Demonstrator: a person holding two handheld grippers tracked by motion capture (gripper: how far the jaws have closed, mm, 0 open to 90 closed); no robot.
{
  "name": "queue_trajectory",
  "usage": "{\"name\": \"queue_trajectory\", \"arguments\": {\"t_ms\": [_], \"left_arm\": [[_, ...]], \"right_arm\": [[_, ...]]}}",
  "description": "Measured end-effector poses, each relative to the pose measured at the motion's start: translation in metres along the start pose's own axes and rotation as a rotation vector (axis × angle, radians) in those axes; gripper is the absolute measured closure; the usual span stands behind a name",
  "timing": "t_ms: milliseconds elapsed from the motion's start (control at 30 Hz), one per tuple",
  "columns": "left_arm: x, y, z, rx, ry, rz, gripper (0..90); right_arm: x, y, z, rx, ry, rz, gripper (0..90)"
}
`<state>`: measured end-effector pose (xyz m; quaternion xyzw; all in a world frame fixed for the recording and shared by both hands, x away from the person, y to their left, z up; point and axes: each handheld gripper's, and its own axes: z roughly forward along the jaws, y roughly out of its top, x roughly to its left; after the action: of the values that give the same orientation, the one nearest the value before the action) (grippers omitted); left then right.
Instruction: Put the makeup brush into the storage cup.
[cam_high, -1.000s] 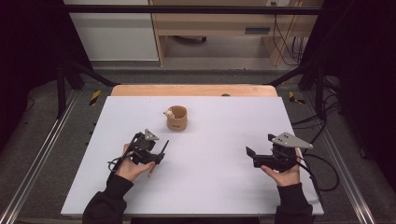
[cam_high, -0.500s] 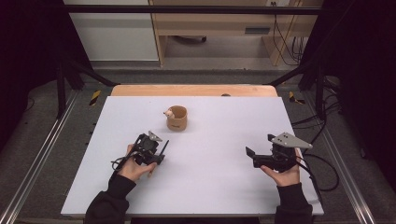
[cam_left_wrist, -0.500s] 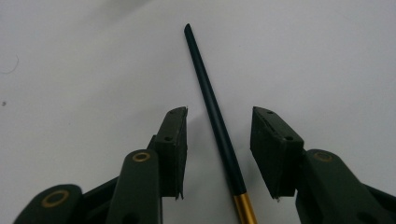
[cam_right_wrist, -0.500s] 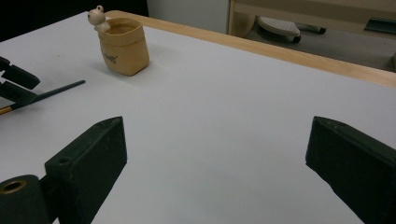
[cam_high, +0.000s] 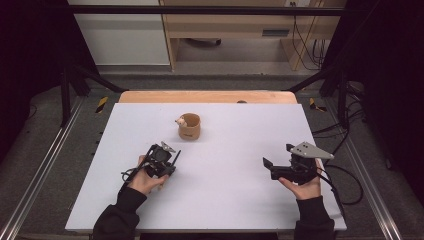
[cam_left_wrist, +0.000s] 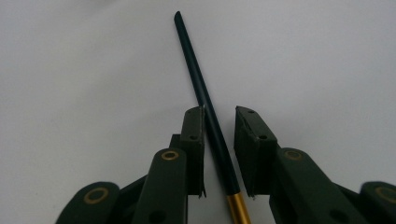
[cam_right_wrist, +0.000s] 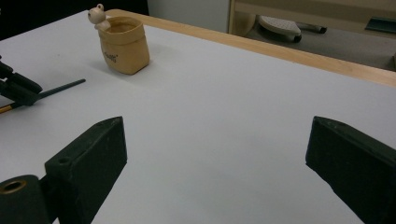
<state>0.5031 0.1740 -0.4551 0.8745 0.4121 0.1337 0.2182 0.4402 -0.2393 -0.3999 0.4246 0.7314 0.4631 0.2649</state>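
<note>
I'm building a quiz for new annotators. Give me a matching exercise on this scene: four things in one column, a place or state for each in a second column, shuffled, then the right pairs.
Things:
1. dark pen
2. tan pouch-shaped holder
3. right gripper
4. left gripper

Places or states:
A. jaws wide apart, nothing between them
B. stands upright at the table's far middle, small animal figure on its rim
C. lies flat on the white table
D. jaws just closing around a slim shaft, a gap on one side

Pairs: 1-C, 2-B, 3-A, 4-D
</note>
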Motion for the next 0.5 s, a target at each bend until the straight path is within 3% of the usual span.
{"name": "queue_trajectory", "arguments": {"t_ms": [500], "left_arm": [[0.0001, 0.0002, -0.0001, 0.006, -0.015, -0.011, 81.8]], "right_arm": [[0.0002, -0.0001, 0.0002, 0.002, 0.0, 0.0, 5.5]]}}
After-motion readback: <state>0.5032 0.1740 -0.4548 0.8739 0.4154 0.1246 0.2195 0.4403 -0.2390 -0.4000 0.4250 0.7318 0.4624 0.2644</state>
